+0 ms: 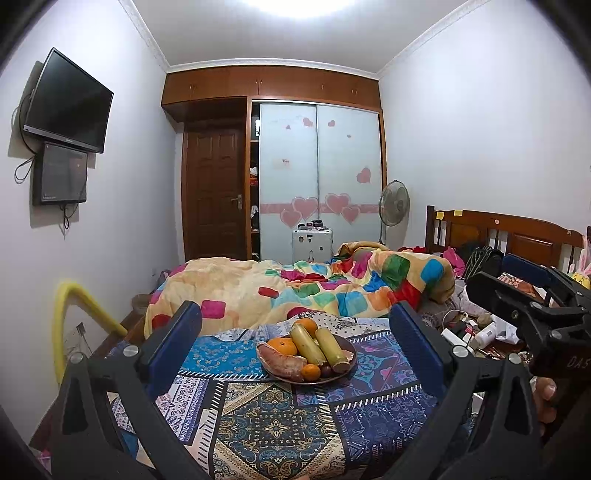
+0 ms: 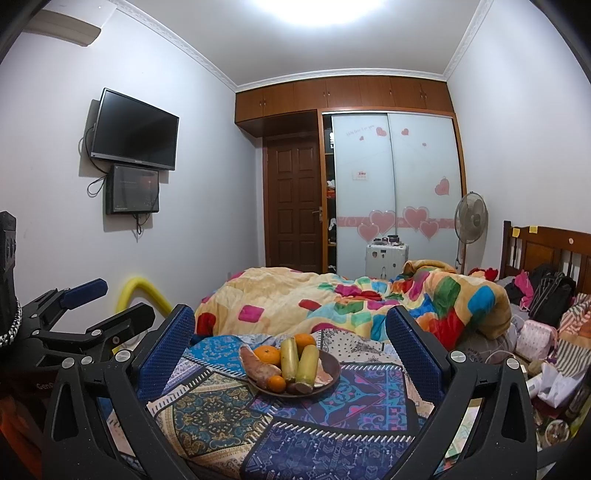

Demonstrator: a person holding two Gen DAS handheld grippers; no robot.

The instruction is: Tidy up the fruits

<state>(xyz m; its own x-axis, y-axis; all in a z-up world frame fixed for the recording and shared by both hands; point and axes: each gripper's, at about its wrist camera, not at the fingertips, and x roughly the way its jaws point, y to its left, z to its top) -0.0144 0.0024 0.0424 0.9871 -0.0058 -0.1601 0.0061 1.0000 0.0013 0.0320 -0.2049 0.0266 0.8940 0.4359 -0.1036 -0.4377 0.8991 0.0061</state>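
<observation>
Three oranges (image 1: 282,347), sweet potato (image 1: 280,363) and two cane pieces (image 1: 306,344) on brown plate (image 1: 350,350).

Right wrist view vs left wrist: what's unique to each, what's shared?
Right wrist only: an air conditioner high on the wall and the left tool from outside, open.

Left wrist only: the right tool at the edge, open, with fingers of a hand below it.

Both: the plate of fruit on the patterned blanket, untouched, plus the TV and wardrobe.
</observation>
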